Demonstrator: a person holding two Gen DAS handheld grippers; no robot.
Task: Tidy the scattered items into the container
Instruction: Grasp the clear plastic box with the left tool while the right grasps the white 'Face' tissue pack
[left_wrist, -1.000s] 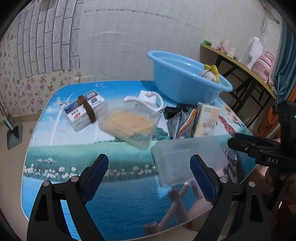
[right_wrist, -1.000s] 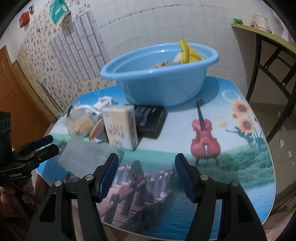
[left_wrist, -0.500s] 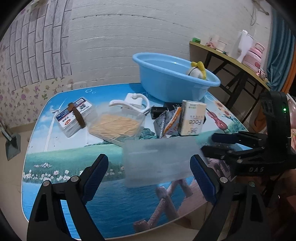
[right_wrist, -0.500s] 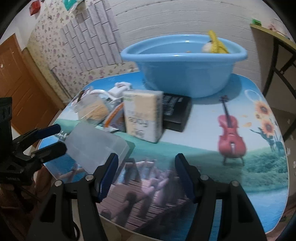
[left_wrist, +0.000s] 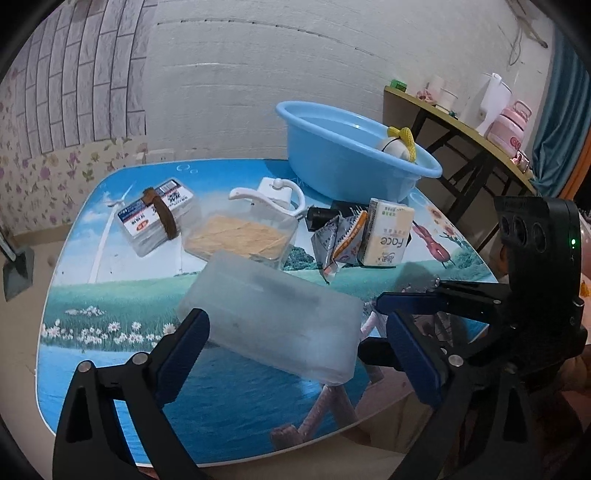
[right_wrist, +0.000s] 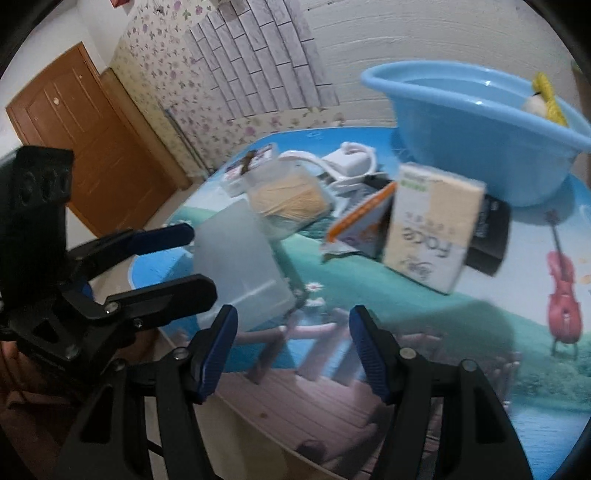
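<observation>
Left wrist: frosted box (left_wrist: 273, 325) nearer than before, perhaps between widening jaws.

White brick wall (left_wrist: 295, 66), floral wallpaper (right_wrist: 155, 74), brown door (right_wrist: 85, 125), side table (left_wrist: 461, 122), teal curtain (left_wrist: 565, 110).

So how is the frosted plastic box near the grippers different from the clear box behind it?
The frosted plastic box has cloudy walls, so its contents cannot be made out; the clear box shows pale thin sticks inside. The frosted box lies nearest, between the open fingers of the left hand-held gripper; the clear box sits farther back among the clutter. Both are rectangular plastic boxes, still outside the blue basin.
</observation>
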